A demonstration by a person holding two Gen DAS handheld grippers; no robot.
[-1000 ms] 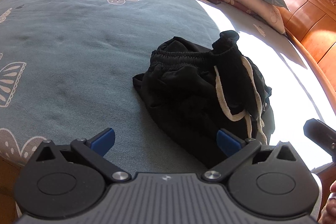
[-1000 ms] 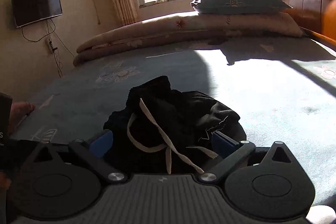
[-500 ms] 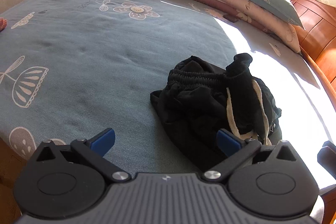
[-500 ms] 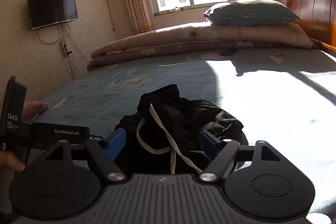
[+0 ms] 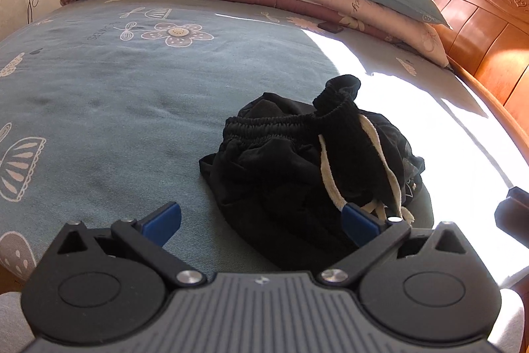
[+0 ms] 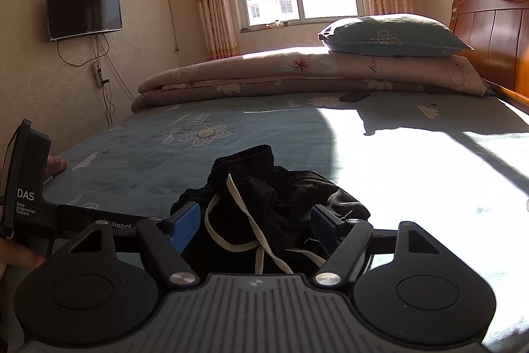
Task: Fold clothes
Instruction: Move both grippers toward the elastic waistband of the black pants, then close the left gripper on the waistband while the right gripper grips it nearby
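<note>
The blue bedsheet (image 5: 125, 95) fills both views, more of its far flowered end showing than a second ago. The crumpled black shorts (image 5: 307, 167) lie unmoved at centre. The left gripper (image 5: 261, 219) gapes wide, empty, shorts at one o'clock. The right gripper (image 6: 256, 222) is closing, narrower than before, cloth between its pads (image 6: 185, 224), not pinched.

A pair of black shorts (image 5: 297, 167) lies crumpled in a heap on the blue bed sheet, right of centre in the left wrist view, gathered elastic waistband uppermost, cream drawstring (image 5: 327, 174) trailing down its front
</note>
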